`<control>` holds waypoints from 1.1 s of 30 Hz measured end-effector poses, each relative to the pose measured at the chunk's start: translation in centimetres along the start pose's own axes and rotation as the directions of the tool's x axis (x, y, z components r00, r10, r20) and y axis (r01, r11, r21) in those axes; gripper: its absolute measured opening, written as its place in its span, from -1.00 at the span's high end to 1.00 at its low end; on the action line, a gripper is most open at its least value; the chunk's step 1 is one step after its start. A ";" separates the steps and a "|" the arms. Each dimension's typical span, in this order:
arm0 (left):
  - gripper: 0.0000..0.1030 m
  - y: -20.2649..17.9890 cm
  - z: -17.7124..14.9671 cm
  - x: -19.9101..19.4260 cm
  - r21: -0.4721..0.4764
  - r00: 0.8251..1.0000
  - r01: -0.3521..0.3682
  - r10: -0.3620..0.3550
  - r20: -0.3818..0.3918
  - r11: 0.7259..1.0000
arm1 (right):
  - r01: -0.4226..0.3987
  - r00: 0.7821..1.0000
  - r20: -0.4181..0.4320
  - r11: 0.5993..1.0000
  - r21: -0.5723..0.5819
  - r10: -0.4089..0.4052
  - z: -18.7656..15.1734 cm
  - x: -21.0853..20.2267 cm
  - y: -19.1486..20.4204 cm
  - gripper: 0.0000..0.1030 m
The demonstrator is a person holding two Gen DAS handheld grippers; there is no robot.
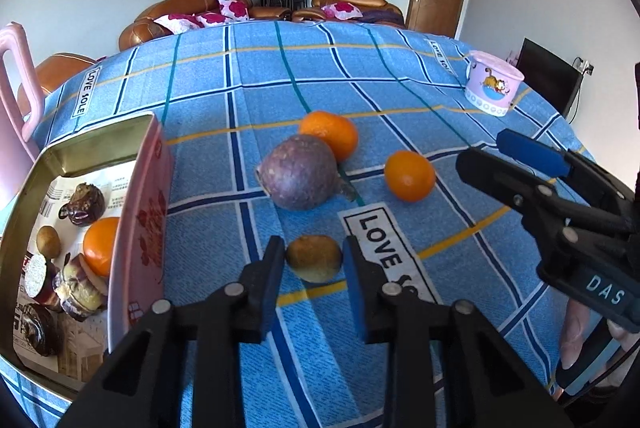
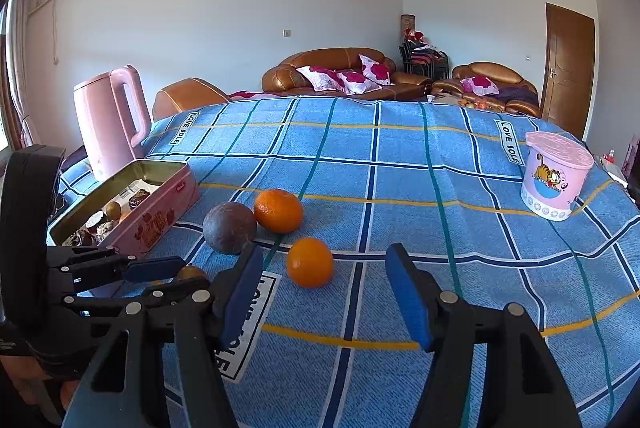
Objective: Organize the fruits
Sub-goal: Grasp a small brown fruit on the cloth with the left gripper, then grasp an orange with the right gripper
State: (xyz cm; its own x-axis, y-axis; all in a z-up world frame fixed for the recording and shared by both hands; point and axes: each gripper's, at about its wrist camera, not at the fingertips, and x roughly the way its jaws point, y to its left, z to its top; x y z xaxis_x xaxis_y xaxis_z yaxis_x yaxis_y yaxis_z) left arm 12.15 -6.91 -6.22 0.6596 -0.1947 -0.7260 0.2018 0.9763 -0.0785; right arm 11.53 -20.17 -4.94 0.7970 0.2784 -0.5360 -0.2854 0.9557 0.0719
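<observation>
Left gripper [image 1: 314, 260] is closed on one small brown fruit [image 1: 315, 258] lying on the blue cloth [image 1: 400, 88]. Right gripper [image 2: 324, 292] stands open, holding nothing. Two oranges [image 1: 409, 175] and one purple fruit [image 1: 298, 172] lie nearby, beside one pink tin [image 1: 140, 220].

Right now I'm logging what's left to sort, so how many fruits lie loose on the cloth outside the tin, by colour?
Orange: 2, the far orange and the near orange
Purple: 1, the purple fruit
Brown: 1, the small brown fruit, clamped in the left gripper
Total: 4
</observation>
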 end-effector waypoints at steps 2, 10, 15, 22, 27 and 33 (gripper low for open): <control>0.39 0.1 0.4 -0.3 0.005 0.999 -0.020 0.020 0.027 1.000 | -0.002 1.000 -0.010 1.000 0.001 0.002 0.2 0.5 0.1 -0.27; 0.39 0.7 1.2 -0.6 0.008 0.985 -0.127 0.126 0.121 0.992 | -0.026 0.995 -0.098 1.000 0.004 0.026 1.5 3.7 0.5 -0.27; 0.39 1.4 1.4 -0.6 -0.015 0.984 -0.125 0.126 0.126 0.992 | -0.033 0.985 -0.167 0.999 0.003 0.033 1.2 5.7 0.9 -0.26; 0.39 1.9 1.4 -0.7 -0.046 0.983 -0.126 0.131 0.131 0.991 | -0.058 0.965 -0.254 0.998 0.008 0.058 0.9 7.5 1.0 0.09; 0.39 1.7 1.3 -1.2 -0.041 0.978 -0.133 0.138 0.156 0.990 | -0.085 0.960 -0.264 0.995 0.047 0.095 0.7 7.6 0.3 0.27; 0.39 2.0 1.3 -1.5 -0.057 0.976 -0.125 0.133 0.174 0.990 | -0.091 0.967 -0.235 0.995 0.030 0.095 0.8 7.0 0.7 0.29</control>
State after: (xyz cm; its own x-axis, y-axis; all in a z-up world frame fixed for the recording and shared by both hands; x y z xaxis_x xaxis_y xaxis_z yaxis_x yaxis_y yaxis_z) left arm 12.46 -4.81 -4.43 0.7965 -0.0764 -0.5998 0.0759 0.9968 -0.0262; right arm 17.37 -17.51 -7.94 0.6185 0.3378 -0.7095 -0.3405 0.9289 0.1453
